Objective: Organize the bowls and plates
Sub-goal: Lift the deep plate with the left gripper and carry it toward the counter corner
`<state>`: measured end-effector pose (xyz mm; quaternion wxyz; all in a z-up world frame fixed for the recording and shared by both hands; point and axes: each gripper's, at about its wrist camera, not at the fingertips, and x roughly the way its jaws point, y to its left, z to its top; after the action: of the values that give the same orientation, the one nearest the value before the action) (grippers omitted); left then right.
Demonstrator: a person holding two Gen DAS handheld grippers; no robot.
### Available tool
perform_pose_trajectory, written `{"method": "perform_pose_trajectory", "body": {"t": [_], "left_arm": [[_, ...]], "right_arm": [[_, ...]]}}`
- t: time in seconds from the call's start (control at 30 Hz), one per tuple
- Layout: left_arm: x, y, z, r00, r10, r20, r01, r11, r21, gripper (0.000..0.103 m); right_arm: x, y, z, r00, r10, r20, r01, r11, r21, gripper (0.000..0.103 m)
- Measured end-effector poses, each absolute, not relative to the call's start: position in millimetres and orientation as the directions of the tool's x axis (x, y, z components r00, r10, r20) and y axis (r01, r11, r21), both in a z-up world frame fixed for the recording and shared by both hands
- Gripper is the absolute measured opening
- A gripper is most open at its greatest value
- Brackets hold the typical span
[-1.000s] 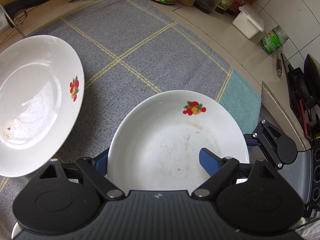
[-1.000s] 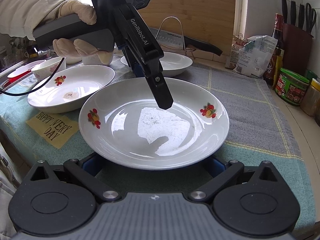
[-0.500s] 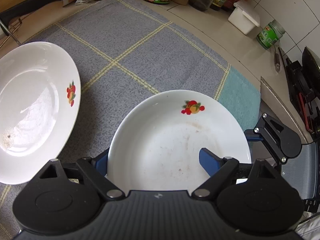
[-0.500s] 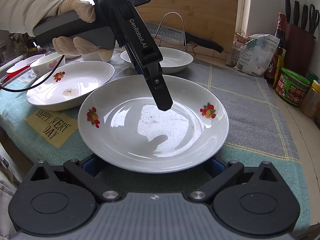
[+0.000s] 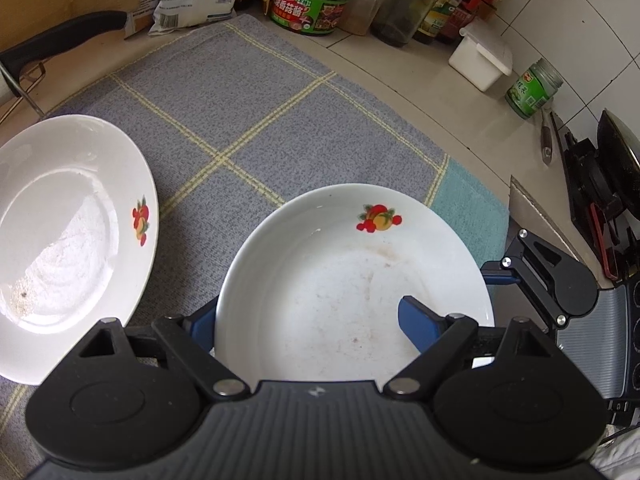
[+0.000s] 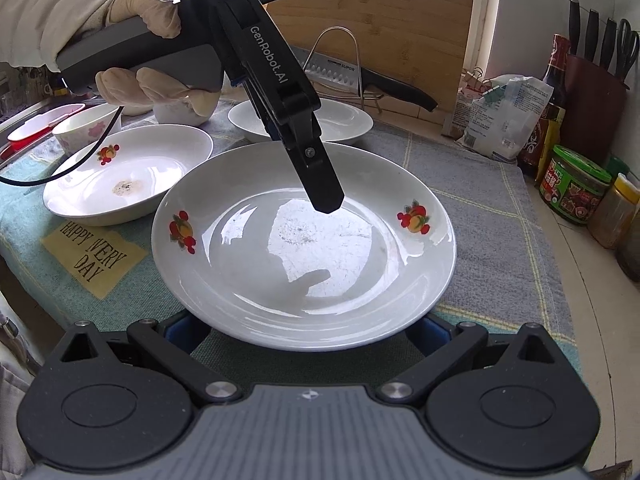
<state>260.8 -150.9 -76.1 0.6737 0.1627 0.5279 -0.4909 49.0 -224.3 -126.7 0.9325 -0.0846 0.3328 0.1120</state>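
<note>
A white plate with fruit prints (image 6: pixel 304 240) lies on the grey cloth; it also shows in the left wrist view (image 5: pixel 348 280). My left gripper (image 5: pixel 308 326) is open, one blue finger (image 5: pixel 416 320) over the plate's inside, the other outside its rim. In the right wrist view the left gripper (image 6: pixel 326 196) hovers over the plate's far side. My right gripper (image 6: pixel 304 330) is open with its fingers wide at the plate's near rim, mostly hidden under it. A second plate (image 6: pixel 128 172) lies left of it, and a third (image 6: pixel 348 120), also seen in the left wrist view (image 5: pixel 68 240), lies behind.
A small bowl (image 6: pixel 82 126) and a red-rimmed container (image 6: pixel 36 128) stand at the far left. A knife rack (image 6: pixel 344 64), cutting board (image 6: pixel 400 20), bag (image 6: pixel 504 120), jars (image 6: pixel 572 184) and bottles line the back and right. A stove (image 5: pixel 608 184) is beyond the counter edge.
The left gripper has tilted up and shifted slightly, so more of the back counter shows. The plate between the fingers stays put. The right gripper has barely moved.
</note>
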Motion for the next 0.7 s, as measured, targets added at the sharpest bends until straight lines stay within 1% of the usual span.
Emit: {"method": "perform_pose_trajectory", "body": {"t": [0.4,0.7], "left_arm": [[274.6,-189.4,-64.0,0.004,-0.522,-0.853,0.836,0.469,-0.283,0.089],[294.7,-220.3,-66.0,0.041,-0.538,-0.842,0.832,0.485,-0.27,0.089]], "right_arm": [[68.2,-261.2,-117.0,0.764,0.131,-0.632,-0.262,0.958,-0.117,0.103],[90.8,-294.7,-116.1,0.766,0.122,-0.631,-0.266,0.954,-0.139,0.103]]}}
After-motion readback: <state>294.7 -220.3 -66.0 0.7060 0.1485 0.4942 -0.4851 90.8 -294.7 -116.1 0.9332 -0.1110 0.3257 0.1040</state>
